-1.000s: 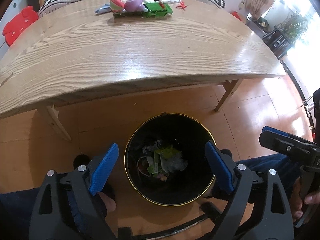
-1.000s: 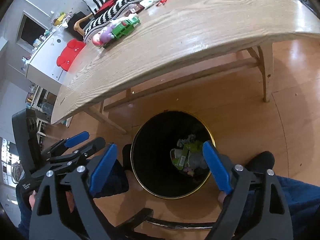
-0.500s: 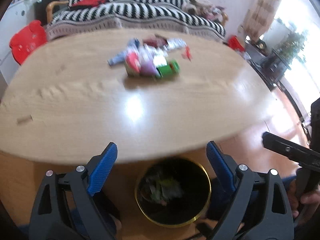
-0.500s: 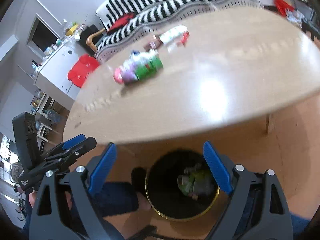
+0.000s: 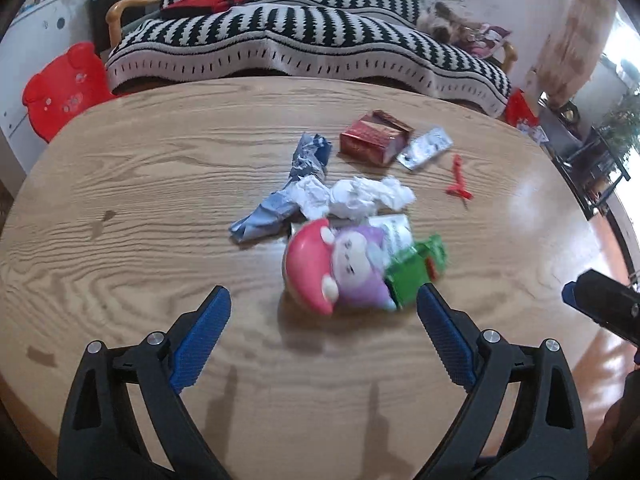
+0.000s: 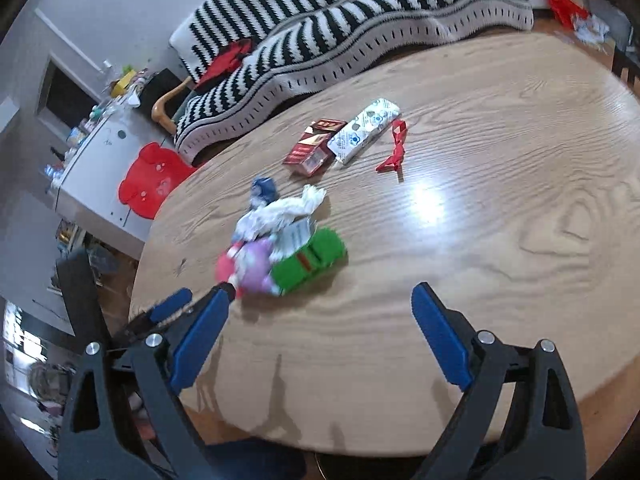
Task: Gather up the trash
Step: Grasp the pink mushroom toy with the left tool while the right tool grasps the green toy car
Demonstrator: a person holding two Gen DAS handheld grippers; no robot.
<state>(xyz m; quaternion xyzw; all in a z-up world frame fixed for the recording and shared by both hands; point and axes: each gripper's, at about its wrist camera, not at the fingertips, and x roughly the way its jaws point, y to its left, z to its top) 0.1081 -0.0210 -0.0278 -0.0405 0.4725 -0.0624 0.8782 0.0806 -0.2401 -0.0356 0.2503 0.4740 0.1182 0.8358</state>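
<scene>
Both grippers, left gripper [image 5: 323, 307] and right gripper [image 6: 322, 307], hang empty over the desk's [image 5: 160, 184] near edge, jaws opening wide; toy [image 5: 340, 270] and crumpled tissue [image 5: 360, 196] lie mid-desk.

Both views swing up from floor bin to table [image 5: 160, 184] top — bin gone from left view; toy pile [image 5: 344, 268] now near left gripper [image 5: 324, 334], jaws opening, empty.

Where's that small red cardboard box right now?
The small red cardboard box lies on the far part of the wooden table, touching the silver foil packet on its right.
</scene>
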